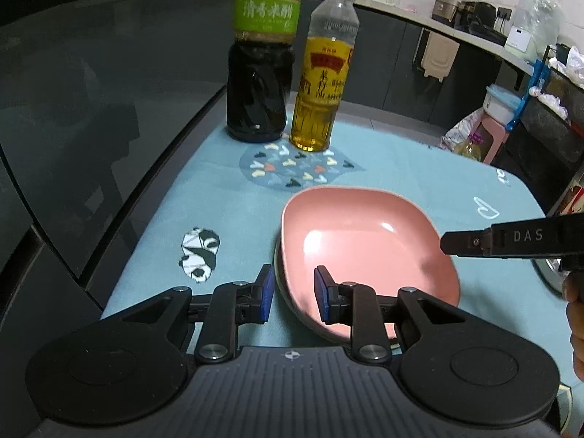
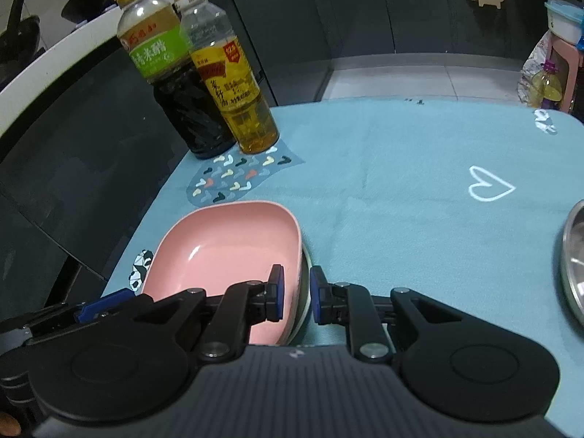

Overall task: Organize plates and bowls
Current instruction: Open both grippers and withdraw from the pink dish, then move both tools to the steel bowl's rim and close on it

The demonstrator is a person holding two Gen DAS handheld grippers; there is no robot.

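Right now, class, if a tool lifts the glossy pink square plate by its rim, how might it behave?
The glossy pink square plate looks rigid and glazed, so probably slippery and breakable. It sits on another dish's rim, so pushing may slide it off.

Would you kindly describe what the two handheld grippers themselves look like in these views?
Both the left gripper and right gripper are matte black, with round discs at either side, silver pivot screws, a ribbed grey body bearing a small compass-like emblem, and blue fingertip pads. White letters "DAS" mark the right gripper's side.
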